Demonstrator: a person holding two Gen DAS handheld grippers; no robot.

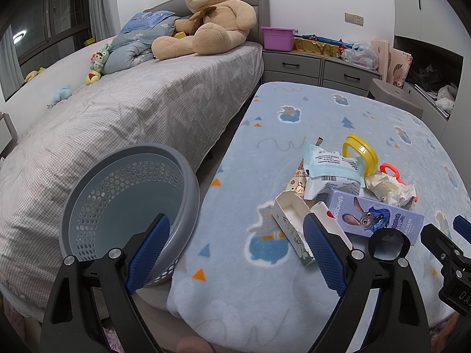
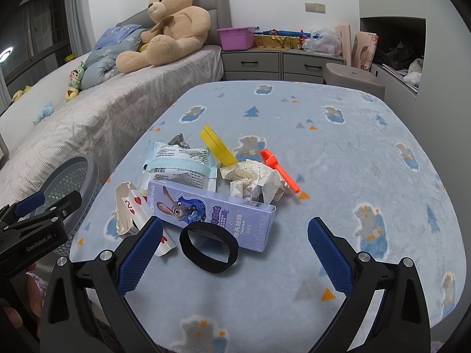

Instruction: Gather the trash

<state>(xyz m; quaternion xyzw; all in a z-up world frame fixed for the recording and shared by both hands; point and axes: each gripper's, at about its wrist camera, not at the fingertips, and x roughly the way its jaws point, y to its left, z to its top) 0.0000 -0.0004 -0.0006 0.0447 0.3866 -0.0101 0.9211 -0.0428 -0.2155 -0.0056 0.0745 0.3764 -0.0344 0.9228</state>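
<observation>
A pile of trash lies on the blue blanket (image 2: 338,158): a purple rabbit box (image 2: 212,209), a white-and-blue wrapper (image 2: 179,164), crumpled paper (image 2: 253,179), a yellow lid (image 2: 216,144), an orange scoop (image 2: 279,173), a torn white carton (image 2: 125,209), a playing card and a black band (image 2: 209,247). A grey perforated basket (image 1: 129,203) stands at the blanket's left edge. My left gripper (image 1: 237,244) is open and empty, between basket and carton (image 1: 291,223). My right gripper (image 2: 235,247) is open and empty, straddling the black band.
A bed (image 1: 132,111) with a large teddy bear (image 1: 206,14) runs along the left. Grey drawers (image 1: 318,64) with a purple bin (image 1: 278,38) and clutter stand at the back. A grey stool (image 2: 353,79) sits behind the blanket.
</observation>
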